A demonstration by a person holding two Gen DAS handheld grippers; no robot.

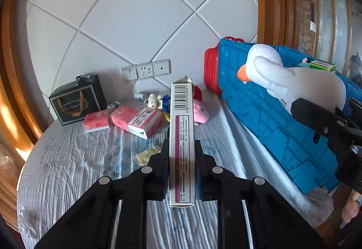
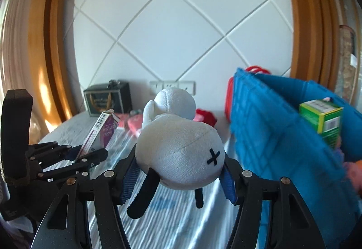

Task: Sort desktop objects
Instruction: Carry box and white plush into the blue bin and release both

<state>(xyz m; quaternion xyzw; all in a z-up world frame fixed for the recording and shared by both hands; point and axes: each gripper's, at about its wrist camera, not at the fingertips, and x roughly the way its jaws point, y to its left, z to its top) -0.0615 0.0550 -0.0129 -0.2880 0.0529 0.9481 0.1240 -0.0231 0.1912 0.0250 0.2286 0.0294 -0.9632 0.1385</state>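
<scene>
Left fingers [image 1: 182,172] clamp the carton [image 1: 182,142] upright, right fingers [image 2: 178,179] pinch the goose [image 2: 178,147], both probably bound for the crate [image 1: 271,118].

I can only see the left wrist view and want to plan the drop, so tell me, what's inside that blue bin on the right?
Observer: The right wrist view looks into the blue bin; a green box stands inside it.
Operator: Does the white goose toy have any marking on its rear?
Observer: Yes, the white goose toy has a black stitched cross on its back end.
Operator: What colour is my carton's wide face?
Observer: The carton in the left gripper shows a purple face. The right gripper is clamped on the goose.
</scene>
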